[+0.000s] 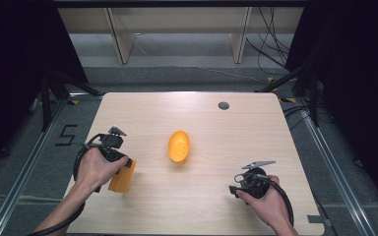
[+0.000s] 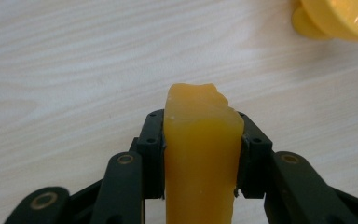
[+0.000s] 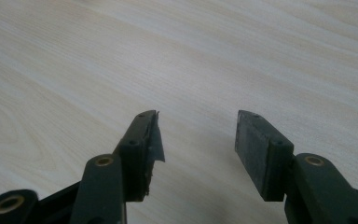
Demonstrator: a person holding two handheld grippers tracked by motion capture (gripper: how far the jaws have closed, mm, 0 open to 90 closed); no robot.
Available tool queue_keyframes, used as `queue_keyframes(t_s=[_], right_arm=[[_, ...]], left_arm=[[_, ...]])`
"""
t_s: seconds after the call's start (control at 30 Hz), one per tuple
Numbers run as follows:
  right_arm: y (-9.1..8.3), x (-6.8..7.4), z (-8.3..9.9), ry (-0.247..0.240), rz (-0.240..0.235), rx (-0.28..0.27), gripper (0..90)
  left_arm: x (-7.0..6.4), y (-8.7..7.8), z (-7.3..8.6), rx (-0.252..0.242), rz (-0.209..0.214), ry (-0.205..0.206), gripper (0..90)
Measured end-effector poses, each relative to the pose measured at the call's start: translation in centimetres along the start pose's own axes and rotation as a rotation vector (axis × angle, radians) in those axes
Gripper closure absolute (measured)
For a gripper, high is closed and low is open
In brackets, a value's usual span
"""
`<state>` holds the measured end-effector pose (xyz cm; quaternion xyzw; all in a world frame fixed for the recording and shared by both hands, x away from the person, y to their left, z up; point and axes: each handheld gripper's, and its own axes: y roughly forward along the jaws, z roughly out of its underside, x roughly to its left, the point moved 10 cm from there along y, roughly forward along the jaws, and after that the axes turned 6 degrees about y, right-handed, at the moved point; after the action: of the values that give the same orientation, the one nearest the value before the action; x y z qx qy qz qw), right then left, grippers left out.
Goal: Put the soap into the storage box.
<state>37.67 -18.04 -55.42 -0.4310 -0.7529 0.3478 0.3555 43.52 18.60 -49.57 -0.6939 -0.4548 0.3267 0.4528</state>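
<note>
Left hand-held gripper (image 2: 200, 154) clamps an orange block (image 2: 200, 158) between both jaws, squeezed mid-body so the ragged top end pokes out past the tips; in the high view it sits low at the left edge of the surface (image 1: 236, 128). Yellow-orange oval shell (image 1: 178, 146) lies mid-surface, apart from the block, probably where it goes. Right hand-held gripper (image 3: 198, 128) idles wide and empty over bare wood, likely spare for steadying the shell.

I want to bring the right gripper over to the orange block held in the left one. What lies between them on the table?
In the high view, only bare table separates the right gripper from the orange block.
</note>
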Motion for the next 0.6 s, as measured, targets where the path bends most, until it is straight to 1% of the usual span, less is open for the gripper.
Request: queue_keyframes(t_s=[0.03, 0.07, 0.1, 0.13, 0.17, 0.2, 0.27, 0.3, 0.37, 0.43, 0.5, 0.53, 0.57, 0.6], right_arm=[[0.0, 0.0, 0.0, 0.0, 0.0, -0.001, 49.6], [0.0, 0.0, 0.0, 0.0, 0.0, -0.001, 49.6], [0.0, 0.0, 0.0, -0.001, 0.0, 0.0, 49.5], [0.0, 0.0, 0.0, -0.001, 0.0, 0.0, 49.5], [0.0, 0.0, 0.0, -0.001, 0.0, 0.0, 49.5], [0.0, 0.0, 0.0, -0.002, 0.0, 0.0, 49.5], [0.0, 0.0, 0.0, -0.004, -0.001, 0.003, 49.5], [0.0, 0.0, 0.0, -0.004, -0.001, 0.003, 49.5], [0.0, 0.0, 0.0, -0.005, 0.0, 0.002, 49.4], [0.0, 0.0, 0.0, -0.001, 0.0, 0.0, 49.4], [0.0, 0.0, 0.0, 0.0, 0.002, 0.0, 49.4], [0.0, 0.0, 0.0, 0.005, 0.002, -0.002, 49.4], [-0.1, 0.1, 0.0, 0.008, -0.001, 0.0, 49.4], [-0.3, 0.0, 0.0, 0.009, 0.014, 0.01, 49.5]], left_arm=[[0.0, -0.1, -0.2, -0.017, 0.004, 0.004, 60.6], [0.0, -0.1, -0.2, -0.017, 0.004, 0.004, 60.6], [0.1, -0.2, -0.3, -0.028, -0.001, 0.009, 60.6], [0.1, -0.4, -0.6, -0.047, -0.001, 0.012, 60.6], [0.0, -0.4, -0.7, -0.058, 0.004, 0.001, 60.6], [0.1, -0.5, -0.9, -0.077, 0.003, 0.006, 60.6], [0.1, -0.7, -1.3, -0.109, 0.004, -0.002, 60.6], [0.1, -0.7, -1.3, -0.109, 0.004, -0.002, 60.6], [0.2, -1.0, -1.8, -0.142, 0.002, -0.016, 60.6], [0.2, -1.3, -2.1, -0.162, 0.015, -0.025, 60.6], [0.2, -1.3, -2.5, -0.195, 0.014, -0.033, 60.6], [0.2, -1.4, -2.4, -0.179, 0.012, -0.035, 60.6], [0.2, -1.5, -2.5, -0.179, 0.025, -0.043, 60.6], [0.2, -1.5, -2.6, -0.182, 0.027, -0.049, 60.6]])
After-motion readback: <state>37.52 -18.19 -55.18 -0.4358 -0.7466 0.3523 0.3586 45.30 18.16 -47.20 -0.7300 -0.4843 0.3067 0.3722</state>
